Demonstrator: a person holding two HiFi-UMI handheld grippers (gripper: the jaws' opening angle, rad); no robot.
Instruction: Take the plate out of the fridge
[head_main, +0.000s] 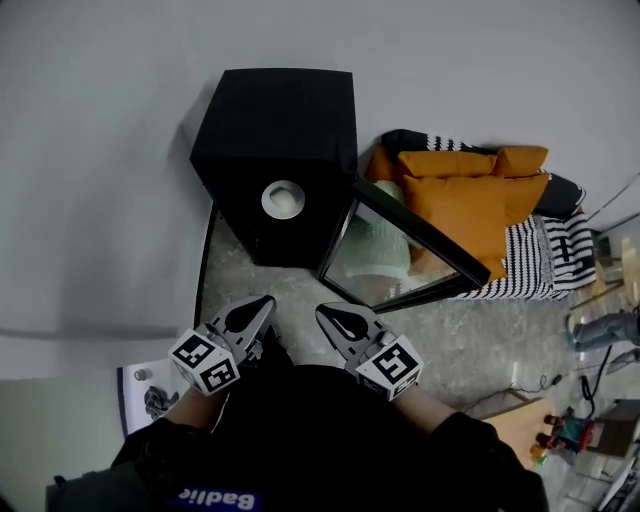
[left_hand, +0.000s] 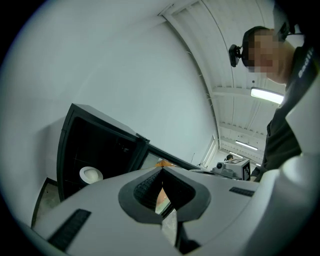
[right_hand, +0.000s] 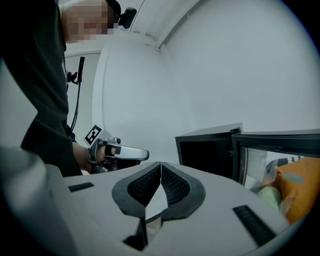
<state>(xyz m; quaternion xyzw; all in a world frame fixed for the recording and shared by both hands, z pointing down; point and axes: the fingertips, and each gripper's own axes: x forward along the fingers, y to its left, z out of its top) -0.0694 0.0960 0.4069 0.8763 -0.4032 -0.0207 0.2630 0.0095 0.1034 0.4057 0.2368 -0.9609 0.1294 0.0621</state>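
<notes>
The place looks like a sparse, home-like room set up in a larger hall. Just ahead of the left gripper (head_main: 266, 302) and the right gripper (head_main: 322, 313), a small black fridge (head_main: 285, 110) stands on a speckled stone floor (head_main: 470, 340) against a bare white wall (head_main: 100, 150). Ahead and to the right of the right gripper, orange cushions (head_main: 460, 200) lie on a striped cover (head_main: 545, 260). Above the left gripper, a strip light (left_hand: 267, 95) hangs under a panelled ceiling (left_hand: 235, 55).

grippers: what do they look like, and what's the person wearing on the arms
The left gripper and right gripper are light grey with pointed jaws, black ribbed pads and a white cube of black square markers. The sleeves are black.
</notes>
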